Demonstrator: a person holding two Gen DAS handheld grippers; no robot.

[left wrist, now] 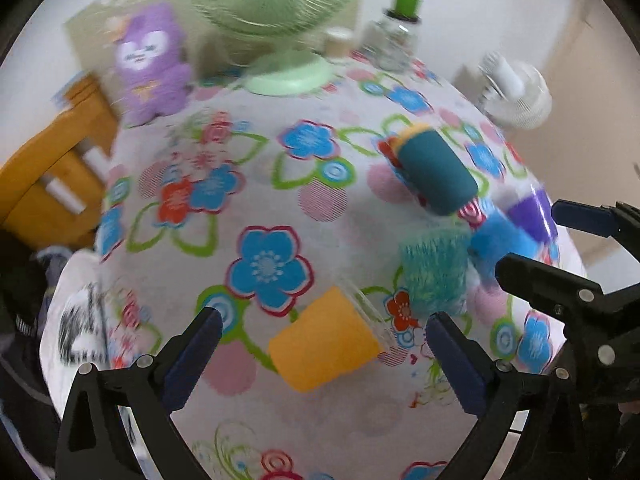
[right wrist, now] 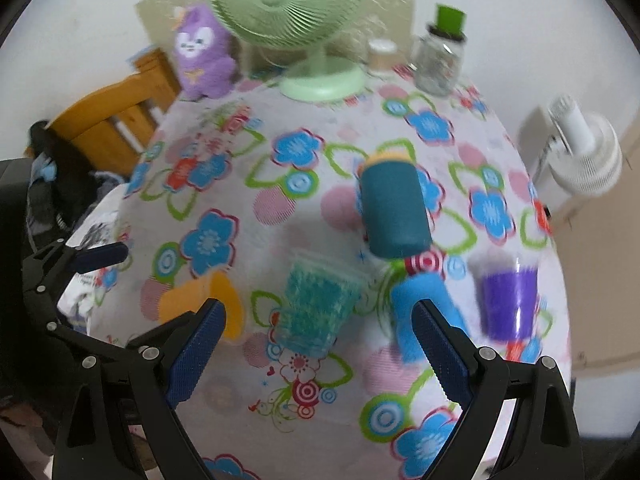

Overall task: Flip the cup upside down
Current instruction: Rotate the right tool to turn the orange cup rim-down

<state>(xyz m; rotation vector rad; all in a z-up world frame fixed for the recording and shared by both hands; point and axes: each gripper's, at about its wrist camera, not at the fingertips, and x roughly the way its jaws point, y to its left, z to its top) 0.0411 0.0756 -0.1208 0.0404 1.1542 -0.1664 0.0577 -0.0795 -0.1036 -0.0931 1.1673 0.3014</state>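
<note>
The orange cup [left wrist: 326, 338] lay tipped between the left gripper's [left wrist: 324, 344] spread jaws; the right gripper [right wrist: 316, 344], also spread, hovered farther off.

Colours, table scene
Orange cup [left wrist: 324, 340], teal fuzzy cup [right wrist: 316, 308], purple cup [right wrist: 508, 300], floral white tablecloth [right wrist: 256, 364], mint-green fan [right wrist: 288, 4], purple plush [right wrist: 204, 52].

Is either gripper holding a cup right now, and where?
Nothing is held. The left gripper is open around the orange cup without touching it; the right gripper is open and empty.
</note>
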